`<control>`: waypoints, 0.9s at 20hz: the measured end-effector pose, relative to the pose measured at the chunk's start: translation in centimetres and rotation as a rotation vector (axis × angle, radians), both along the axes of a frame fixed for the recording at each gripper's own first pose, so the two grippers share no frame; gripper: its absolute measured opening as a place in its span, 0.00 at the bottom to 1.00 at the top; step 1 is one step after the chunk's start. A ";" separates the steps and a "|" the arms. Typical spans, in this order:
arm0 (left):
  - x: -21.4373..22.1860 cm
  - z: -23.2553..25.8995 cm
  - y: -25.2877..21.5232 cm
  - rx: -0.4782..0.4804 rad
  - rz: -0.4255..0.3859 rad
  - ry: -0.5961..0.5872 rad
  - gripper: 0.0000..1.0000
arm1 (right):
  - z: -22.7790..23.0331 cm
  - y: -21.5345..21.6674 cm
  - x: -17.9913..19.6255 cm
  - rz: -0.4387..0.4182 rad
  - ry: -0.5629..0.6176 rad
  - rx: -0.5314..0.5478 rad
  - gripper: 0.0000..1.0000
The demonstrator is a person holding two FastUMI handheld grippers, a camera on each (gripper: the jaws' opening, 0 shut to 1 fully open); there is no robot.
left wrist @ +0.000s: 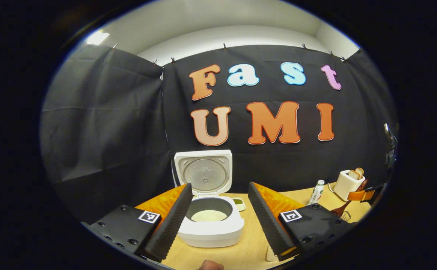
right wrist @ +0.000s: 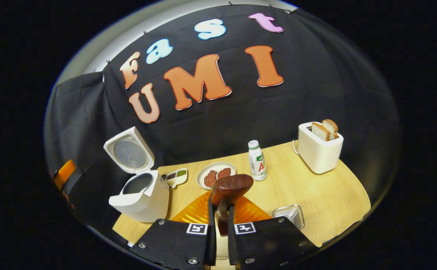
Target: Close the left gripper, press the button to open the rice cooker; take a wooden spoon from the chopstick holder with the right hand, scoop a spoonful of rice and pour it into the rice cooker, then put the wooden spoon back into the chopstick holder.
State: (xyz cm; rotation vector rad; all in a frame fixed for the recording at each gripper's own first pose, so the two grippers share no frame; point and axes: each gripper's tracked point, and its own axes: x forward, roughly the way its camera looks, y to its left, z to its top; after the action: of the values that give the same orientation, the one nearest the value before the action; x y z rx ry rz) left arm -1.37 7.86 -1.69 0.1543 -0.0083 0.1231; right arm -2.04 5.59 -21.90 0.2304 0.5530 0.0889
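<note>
The white rice cooker stands open with its lid upright, and white rice lies in its dark pot. My left gripper hovers in front of it, open, its fingers either side of the pot with nothing between them. My right gripper is shut on the handle of the brown wooden spoon, whose bowl sticks up past the fingertips over the table. The open rice cooker sits to its left. Far right in the left gripper view, the right gripper holds the spoon.
On the wooden table are a white toaster with bread, a small bottle, a plate with patties, a little compartment tray and a ribbed clear container. A white object lies under the right gripper.
</note>
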 end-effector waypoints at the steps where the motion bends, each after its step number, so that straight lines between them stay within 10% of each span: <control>1: -0.2 0.1 0.6 0.001 0.011 -0.006 1.00 | -0.8 0.8 -0.2 0.024 0.011 -0.028 0.12; 18: -0.1 -1.8 4.1 0.035 0.075 0.034 0.98 | -11.6 5.4 -1.2 0.215 0.069 -0.498 0.12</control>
State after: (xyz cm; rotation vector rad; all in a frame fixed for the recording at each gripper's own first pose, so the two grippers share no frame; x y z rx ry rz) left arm -1.48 11.96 -3.51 0.1913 0.0297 0.1953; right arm -3.20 11.03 -33.54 -0.3133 0.6495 0.1487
